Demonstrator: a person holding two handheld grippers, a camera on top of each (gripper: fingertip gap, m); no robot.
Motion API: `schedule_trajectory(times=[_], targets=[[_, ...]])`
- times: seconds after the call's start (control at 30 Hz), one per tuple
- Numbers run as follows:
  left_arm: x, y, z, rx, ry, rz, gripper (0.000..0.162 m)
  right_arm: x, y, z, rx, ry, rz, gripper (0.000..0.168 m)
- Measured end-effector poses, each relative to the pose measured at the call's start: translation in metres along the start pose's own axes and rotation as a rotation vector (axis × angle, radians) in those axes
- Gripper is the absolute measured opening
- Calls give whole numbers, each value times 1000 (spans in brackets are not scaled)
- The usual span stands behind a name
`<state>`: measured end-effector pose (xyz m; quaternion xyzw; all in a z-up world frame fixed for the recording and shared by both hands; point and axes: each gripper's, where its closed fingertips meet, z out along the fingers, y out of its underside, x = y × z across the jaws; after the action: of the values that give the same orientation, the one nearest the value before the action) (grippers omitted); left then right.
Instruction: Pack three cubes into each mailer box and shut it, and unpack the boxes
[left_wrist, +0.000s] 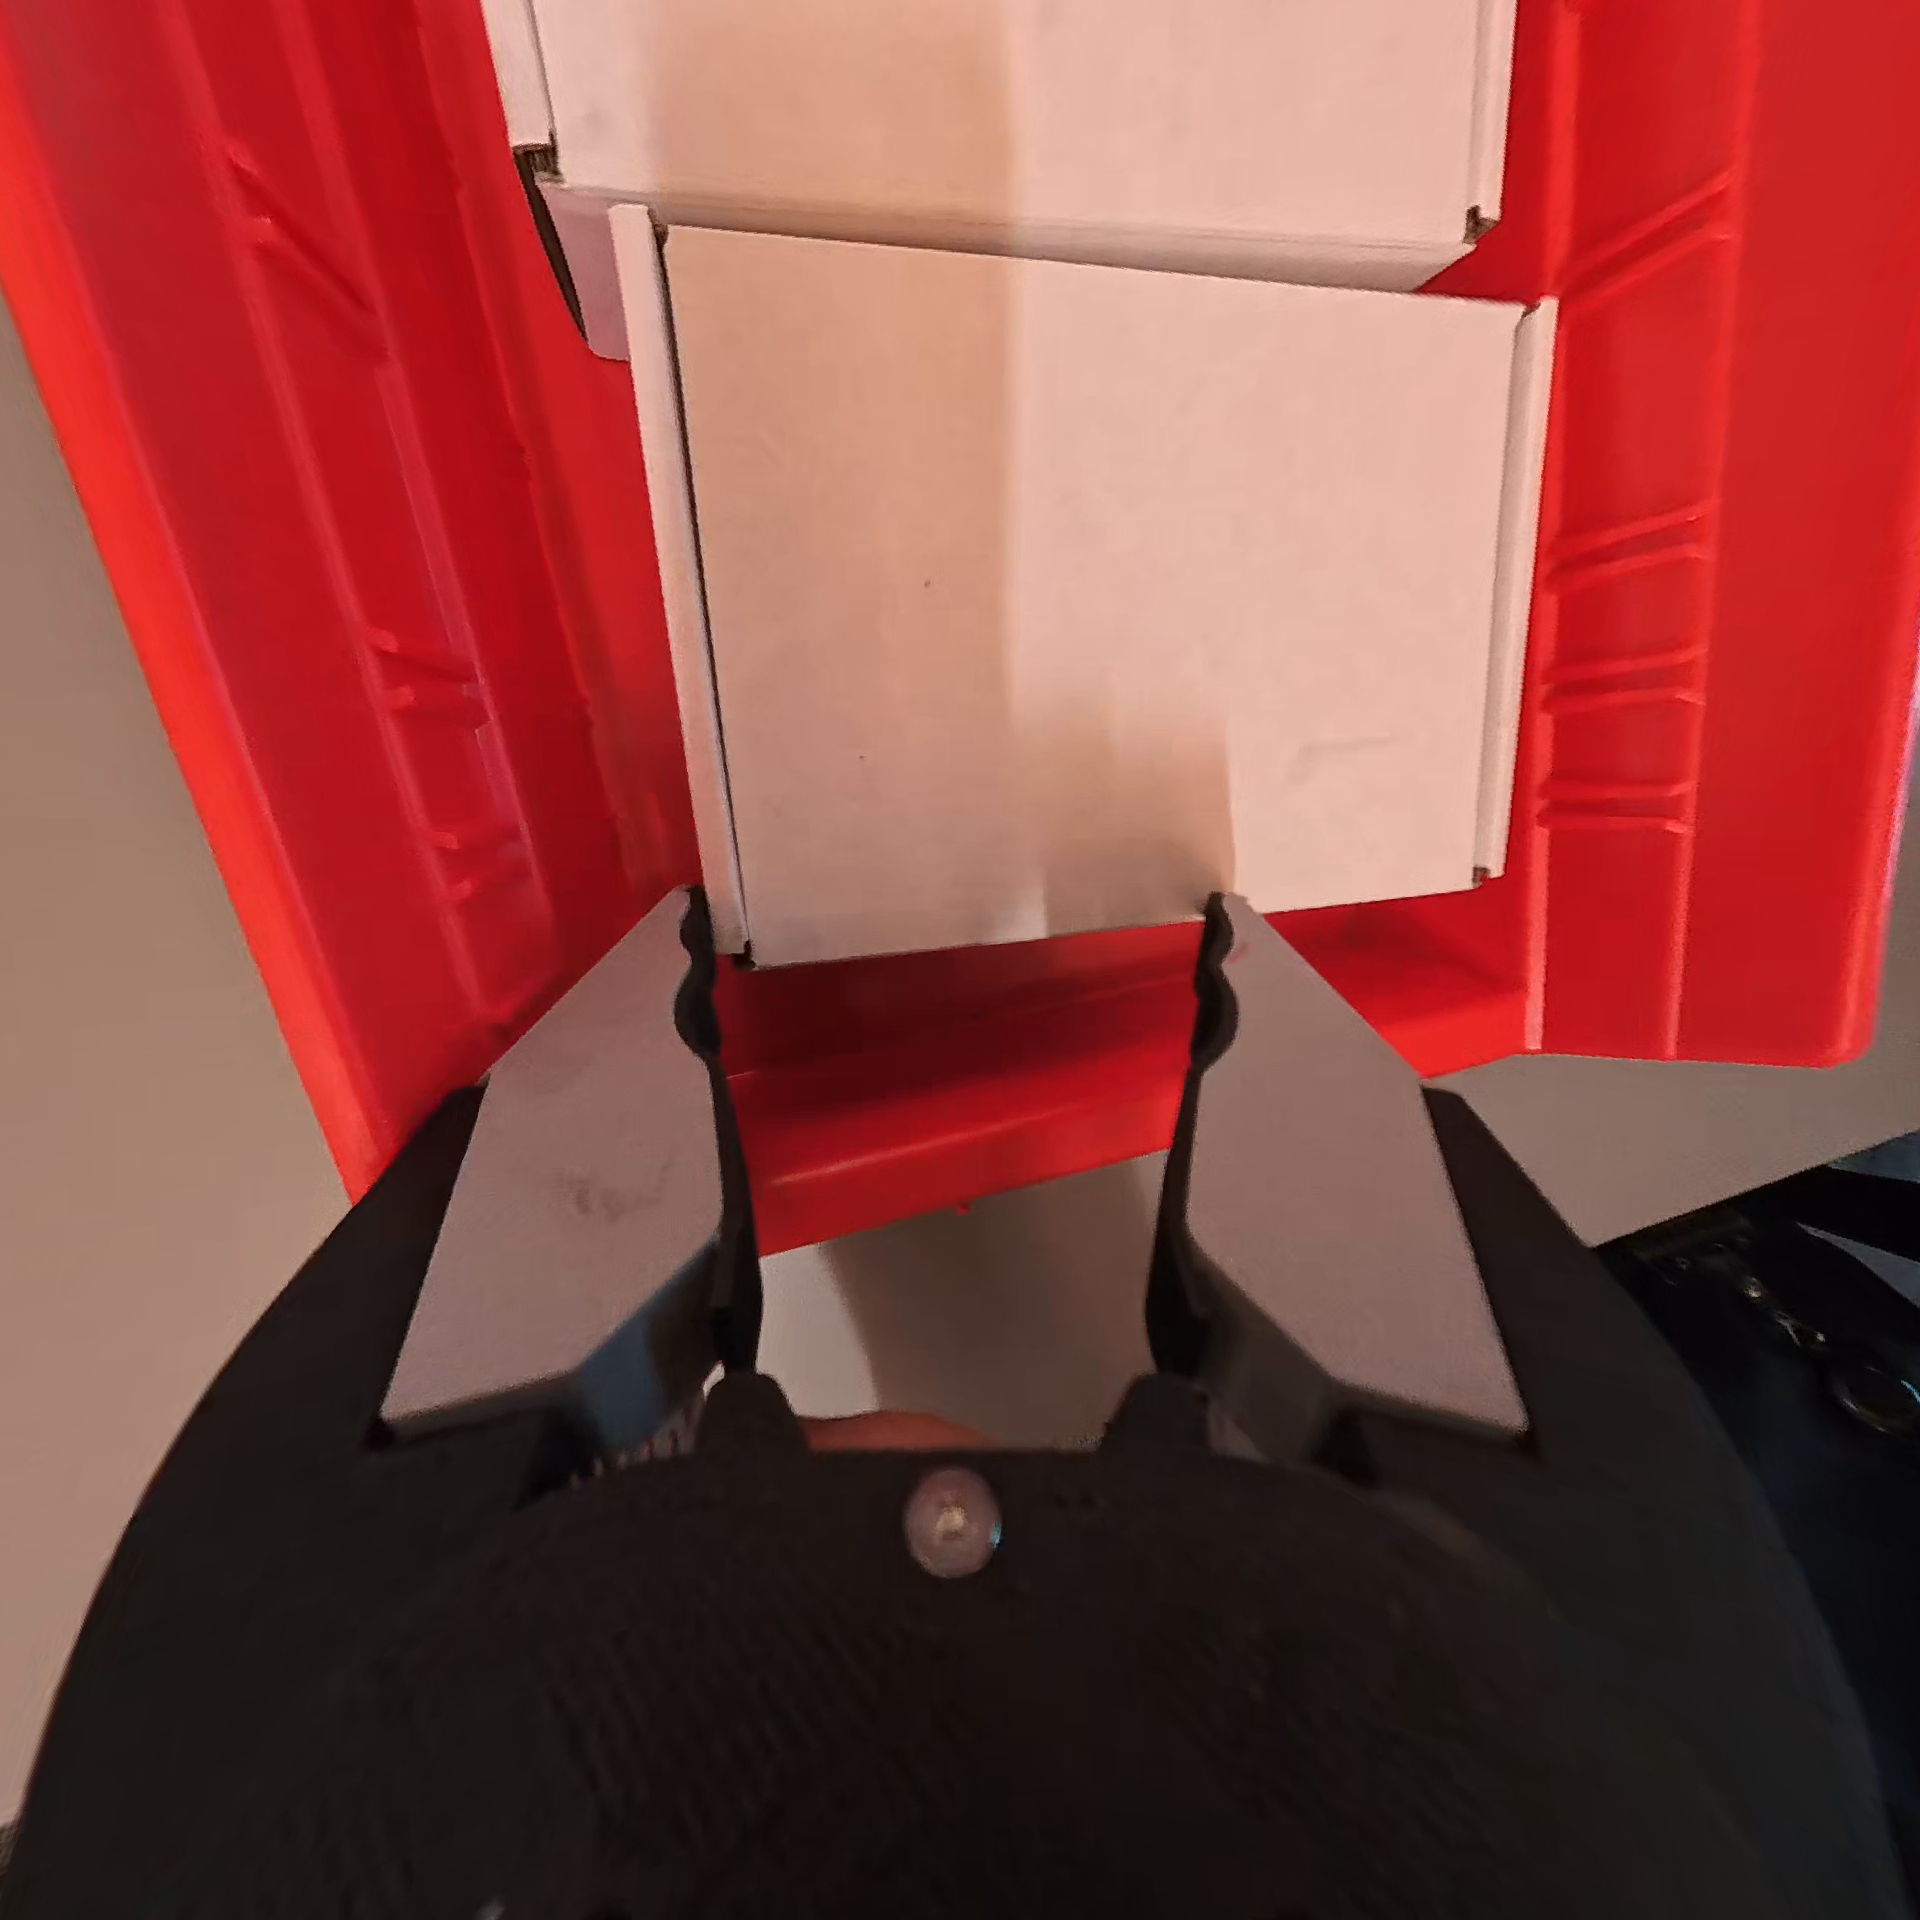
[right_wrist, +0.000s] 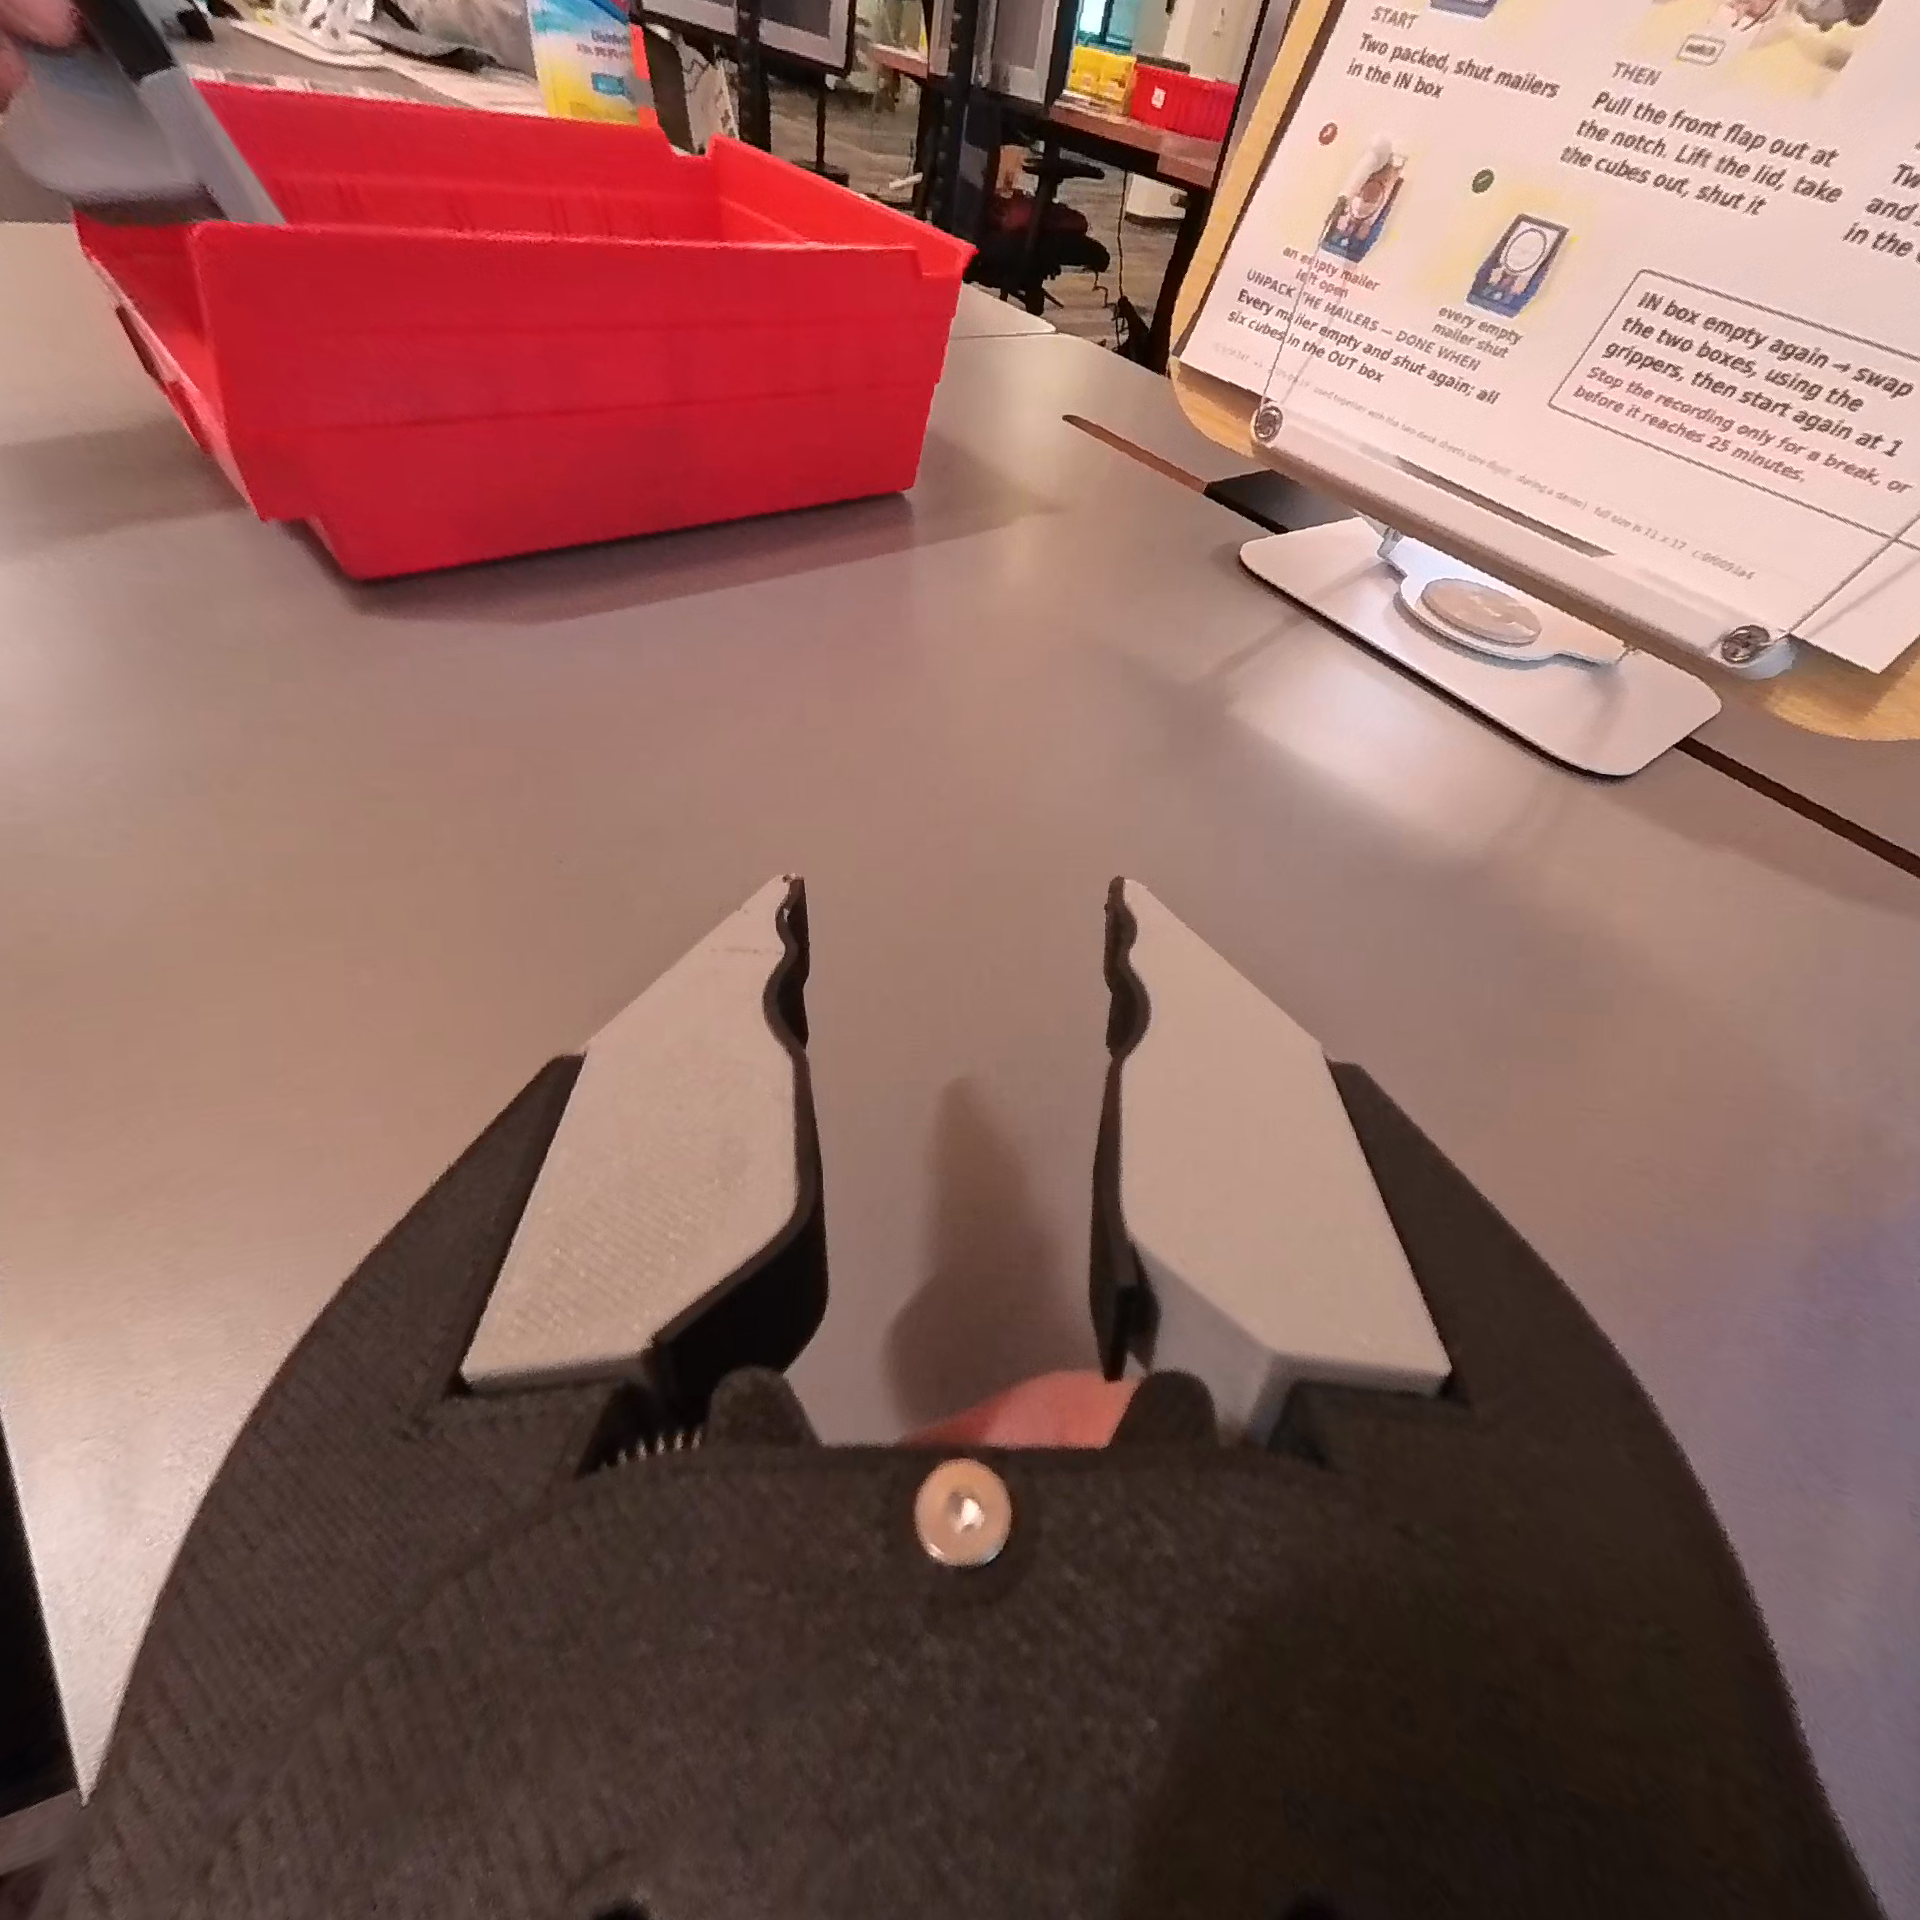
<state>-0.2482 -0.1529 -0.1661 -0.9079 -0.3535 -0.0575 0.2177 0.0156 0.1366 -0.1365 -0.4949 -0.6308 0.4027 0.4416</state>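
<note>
Surface: a plain grey table (right_wrist: 644, 748), with a seam running off to the right under a document stand.
Room: behind the table stand dark shelving racks with more red and yellow bins; the far background is blurred.
Instruction sheet: a printed sheet (right_wrist: 1621, 260) rests tilted on a wooden board, on a silver stand base (right_wrist: 1475, 644) at the table's right.
Left gripper (left_wrist: 956, 914): looks steeply down into a red bin (left_wrist: 343, 582), its jaws apart and holding nothing, the tips just at the near edge of the closer box. In the right wrist view it shows as a grey finger (right_wrist: 135, 135) over the bin's far left corner.
Right gripper (right_wrist: 956, 894): held low over bare table, level and pointing forward, jaws spread with nothing between them, well apart from the bin.
Near mailer box (left_wrist: 1122, 623): white cardboard, lid shut and flat, lying in the bin toward its near wall.
Far mailer box (left_wrist: 1039, 114): white, also shut, just behind the first and partly overlapping it.
Red bin: open-topped plastic, at the table's left rear in the right wrist view.
</note>
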Motion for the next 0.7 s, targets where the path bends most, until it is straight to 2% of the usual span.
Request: schedule_trajectory(times=[0.13,0.3,0.4,0.6,0.7], targets=[[5,0,-8,24,1,33,76,-1,1,1,-5,0,-7,55],[28,-9,-29,83,107,45,67,-4,0,3,-8,-5,-16,54],[44,-11,-32,96,193,34,75,-12,-4,8,5,-33,-23,53],[50,-21,-36,169,276,-12,70,-38,-25,30,24,-203,71,57],[51,-23,-38,192,301,-19,72,-53,-49,47,27,-252,33,61]])
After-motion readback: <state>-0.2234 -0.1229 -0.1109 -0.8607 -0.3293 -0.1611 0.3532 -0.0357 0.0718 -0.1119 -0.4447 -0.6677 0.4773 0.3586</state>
